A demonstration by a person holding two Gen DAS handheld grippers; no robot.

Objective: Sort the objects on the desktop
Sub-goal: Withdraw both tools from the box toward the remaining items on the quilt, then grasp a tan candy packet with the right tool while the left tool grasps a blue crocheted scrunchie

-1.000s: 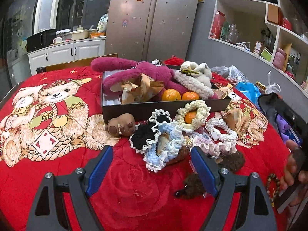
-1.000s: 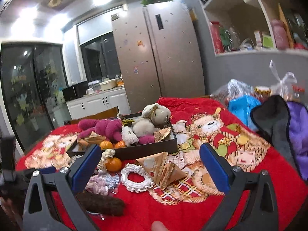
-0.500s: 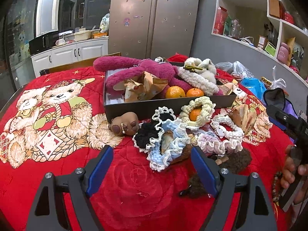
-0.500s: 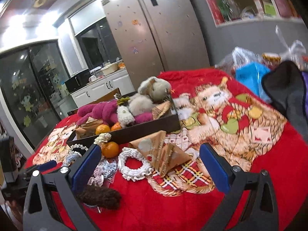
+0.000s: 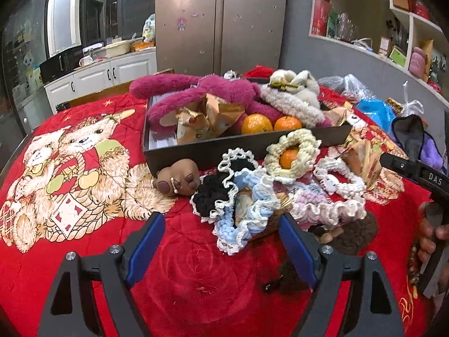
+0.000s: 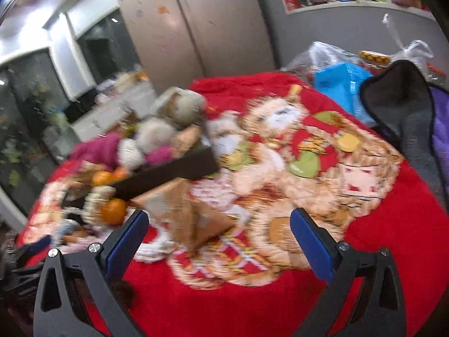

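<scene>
Left gripper (image 5: 221,238) hangs low over the red bear-print blanket (image 5: 70,168) on the table, blue pads spread wide with nothing between them. Dead ahead at twelve o'clock sits the dark box (image 5: 238,151), loaded with a magenta plush toy (image 5: 213,90), a cream plush toy (image 5: 294,90), crumpled gold wrappers (image 5: 207,120) and two tangerines (image 5: 256,125). Just in front of the box lies the unsorted pile: a small brown plush toy (image 5: 179,181) at eleven o'clock, touching the box wall; a black scrunchie (image 5: 216,193) and a light blue scrunchie (image 5: 247,216) overlapping between the pads; a cream crochet ring (image 5: 303,146) around a third tangerine (image 5: 290,158) at one o'clock; a white scrunchie (image 5: 339,178) and a pale pink scrunchie (image 5: 325,210) at two o'clock; a dark brown fuzzy piece (image 5: 356,233) beside the right pad. Over to the right gripper (image 6: 219,236), its view smeared by motion blur: fingers parted wide, holding nothing, above a gold cone-shaped wrapper (image 6: 196,221) on the blanket, the box off at ten o'clock and a grey pouch (image 6: 407,118) at two o'clock.
</scene>
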